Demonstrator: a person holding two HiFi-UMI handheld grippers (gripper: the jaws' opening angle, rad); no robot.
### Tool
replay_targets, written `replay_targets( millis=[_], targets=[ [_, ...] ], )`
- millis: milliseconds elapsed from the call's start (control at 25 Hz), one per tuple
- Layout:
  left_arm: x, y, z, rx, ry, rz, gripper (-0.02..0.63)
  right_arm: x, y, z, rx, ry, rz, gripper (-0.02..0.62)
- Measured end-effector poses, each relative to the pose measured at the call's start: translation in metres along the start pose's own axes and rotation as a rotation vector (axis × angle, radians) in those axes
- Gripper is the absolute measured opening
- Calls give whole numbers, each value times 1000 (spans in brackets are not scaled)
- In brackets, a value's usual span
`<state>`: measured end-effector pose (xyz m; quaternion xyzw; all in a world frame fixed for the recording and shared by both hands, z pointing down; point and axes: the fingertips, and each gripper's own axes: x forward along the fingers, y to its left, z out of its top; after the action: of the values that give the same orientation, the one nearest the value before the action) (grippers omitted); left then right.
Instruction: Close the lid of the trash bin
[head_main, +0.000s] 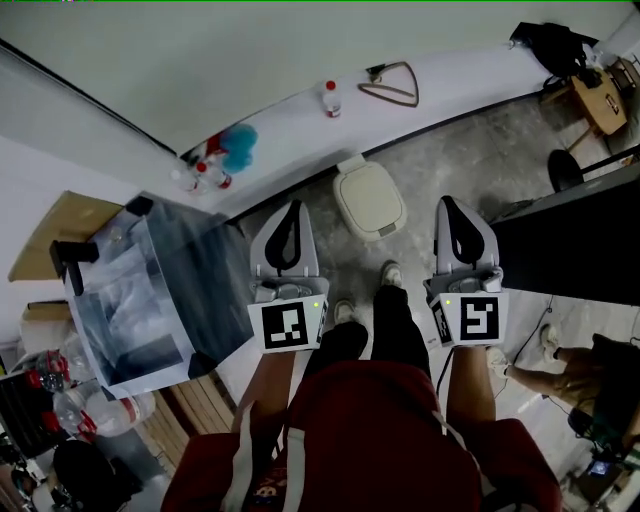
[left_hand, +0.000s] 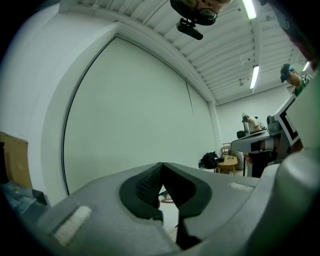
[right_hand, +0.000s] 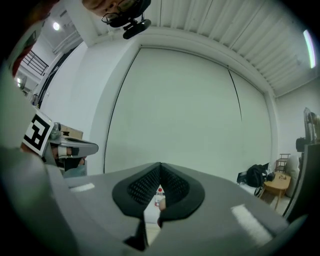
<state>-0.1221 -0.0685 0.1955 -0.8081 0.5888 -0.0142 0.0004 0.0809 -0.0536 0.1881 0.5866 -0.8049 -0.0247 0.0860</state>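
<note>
A small cream trash bin (head_main: 370, 199) stands on the grey floor ahead of my feet, by the white wall; its lid looks flat on top. My left gripper (head_main: 294, 206) hovers to the left of the bin and nearer me, apart from it. My right gripper (head_main: 446, 203) hovers to the bin's right, also apart. Both point level at the wall. In the left gripper view the left gripper (left_hand: 161, 166) has its jaws together with nothing held. The right gripper (right_hand: 160, 165) is likewise shut and empty. The bin shows in neither gripper view.
A large grey container lined with clear plastic (head_main: 150, 290) stands close on the left, with cardboard (head_main: 60, 230) behind it. A bottle (head_main: 332, 98), a hanger (head_main: 392, 85) and blue-red items (head_main: 226, 150) lie by the wall. A black desk (head_main: 570, 240) is at right.
</note>
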Motion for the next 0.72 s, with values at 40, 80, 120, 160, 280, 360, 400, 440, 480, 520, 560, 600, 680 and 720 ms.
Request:
replay_targets(
  millis=[40,80,120,160,280,360,400,440,480,520,560,600,680,720],
  targets=[
    [5,-1,-9,-5,16,2,0,5,-1,-11,10,24,5,0],
    [10,-2,-19,-10,33,3,0,11,-3,-21,15,33,12,0],
    [15,-3,-30,-15,50,6,0,18,-5,-30,18,36,21,0],
    [20,-5,-42,-20,69,9,0,25,-6,-40,24,46,30,0],
    [35,-9,-80,-32,126,20,0,44,-9,-76,53,87,55,0],
    [43,-14,-105,-43,164,25,0,53,-11,-106,53,122,80,0],
    [47,-18,-118,-51,183,27,0,57,-12,-121,50,143,94,0],
    [50,-22,-132,-58,202,28,0,60,-11,-137,43,167,110,0],
    [52,-27,-145,-62,223,25,0,63,-10,-153,38,190,127,0],
    [53,-33,-160,-60,245,18,0,66,-9,-169,39,214,142,0],
    [55,-40,-175,-57,269,7,0,68,-7,-185,44,242,155,0],
    [56,-47,-190,-57,294,-3,0,69,-6,-201,49,267,168,0],
    [56,-58,-222,-69,349,-9,0,72,-4,-234,50,310,191,0],
    [56,-61,-238,-80,375,-5,0,73,-1,-251,49,333,203,0]
  ],
)
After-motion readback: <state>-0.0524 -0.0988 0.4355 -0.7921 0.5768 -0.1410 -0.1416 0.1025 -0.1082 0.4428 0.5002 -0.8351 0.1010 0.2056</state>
